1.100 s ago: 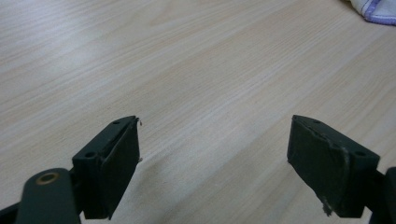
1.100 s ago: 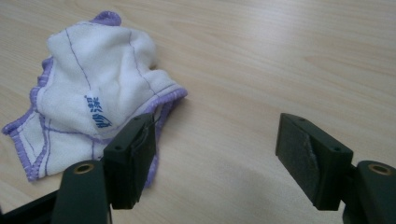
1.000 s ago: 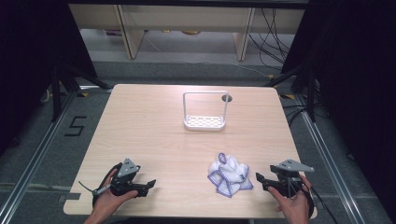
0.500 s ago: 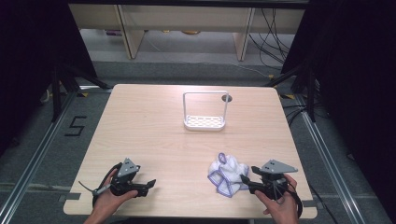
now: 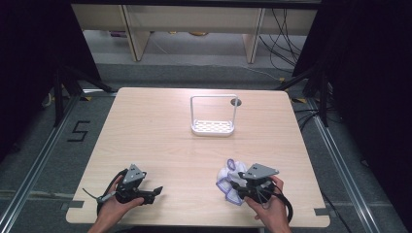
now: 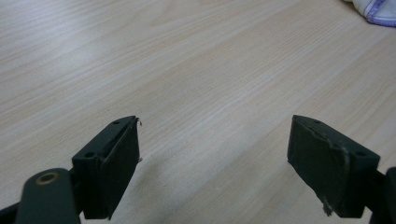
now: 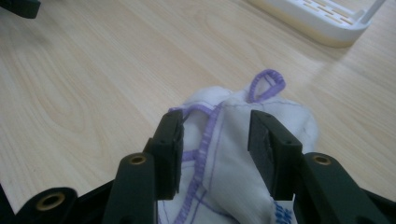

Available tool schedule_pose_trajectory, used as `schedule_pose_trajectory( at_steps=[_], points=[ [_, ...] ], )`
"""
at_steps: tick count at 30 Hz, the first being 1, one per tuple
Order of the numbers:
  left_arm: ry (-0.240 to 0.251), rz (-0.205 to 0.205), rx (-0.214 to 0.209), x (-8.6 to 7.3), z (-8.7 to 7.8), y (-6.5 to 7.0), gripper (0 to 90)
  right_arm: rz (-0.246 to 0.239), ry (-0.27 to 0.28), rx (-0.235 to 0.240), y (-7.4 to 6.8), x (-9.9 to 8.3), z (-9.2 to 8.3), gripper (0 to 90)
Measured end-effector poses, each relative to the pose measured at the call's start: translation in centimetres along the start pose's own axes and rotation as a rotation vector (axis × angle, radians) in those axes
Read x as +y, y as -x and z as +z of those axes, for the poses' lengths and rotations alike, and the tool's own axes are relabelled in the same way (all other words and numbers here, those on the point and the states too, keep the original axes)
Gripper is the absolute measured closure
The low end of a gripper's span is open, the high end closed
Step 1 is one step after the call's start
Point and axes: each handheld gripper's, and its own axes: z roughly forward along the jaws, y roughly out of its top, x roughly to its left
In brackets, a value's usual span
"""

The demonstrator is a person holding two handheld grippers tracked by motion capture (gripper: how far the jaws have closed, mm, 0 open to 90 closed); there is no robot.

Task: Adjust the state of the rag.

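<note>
At the lower right of the high view, the right gripper point(image 5: 239, 187) straddles a crumpled white cloth point(image 5: 228, 180) with purple stitched edging; its jaws have just been closing, the fabric between them. Lower left, the left gripper point(image 5: 154, 191) gapes over pale woodgrain table point(image 5: 160, 131). Farther back stands a white perforated rack point(image 5: 213, 126); beyond, grey floor.

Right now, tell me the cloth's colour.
White cloth with purple stitched edging; clearest in the right gripper view.

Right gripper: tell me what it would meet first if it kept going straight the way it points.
The right gripper would meet the white cloth at once: its jaws, which have just been closing, already stand on either side of a fold. Farther along that line lies the white rack, though depth is hard to judge.
</note>
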Motion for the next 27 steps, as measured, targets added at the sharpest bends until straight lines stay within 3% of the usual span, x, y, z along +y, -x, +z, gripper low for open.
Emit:
schedule_pose_trajectory(
  at_steps=[10, 11, 15, 18, 19, 22, 27],
  points=[
    [0.011, -0.003, -0.007, -0.1, 0.0, 0.0, 16.3, -0.103, -0.117, -0.076, -0.8, 0.5, 2.6, 60.8],
    [0.012, -0.004, -0.007, 0.0, 0.0, 0.0, 16.1, -0.130, -0.124, -0.072, -0.7, 0.3, 3.0, 62.4],
    [0.005, -0.006, -0.004, 0.0, -0.1, 0.0, 16.1, -0.132, -0.143, -0.082, -0.5, 0.0, 3.3, 74.2],
    [0.004, -0.002, -0.007, 0.0, -0.1, 0.0, 16.1, -0.138, -0.120, -0.066, 0.1, -0.1, 2.9, 86.1],
    [0.001, -0.004, -0.007, 0.0, -0.1, 0.0, 16.1, -0.114, -0.111, -0.055, 0.3, -0.1, 2.7, 87.5],
    [0.005, -0.001, -0.009, 0.0, -0.1, -0.1, 16.1, -0.095, -0.078, -0.040, 0.6, 0.2, 1.7, 88.6],
    [0.014, -0.022, -0.024, 0.2, -0.1, 0.1, 16.1, -0.065, 0.024, -0.038, 1.5, 0.9, -1.0, 88.8]
  ],
)
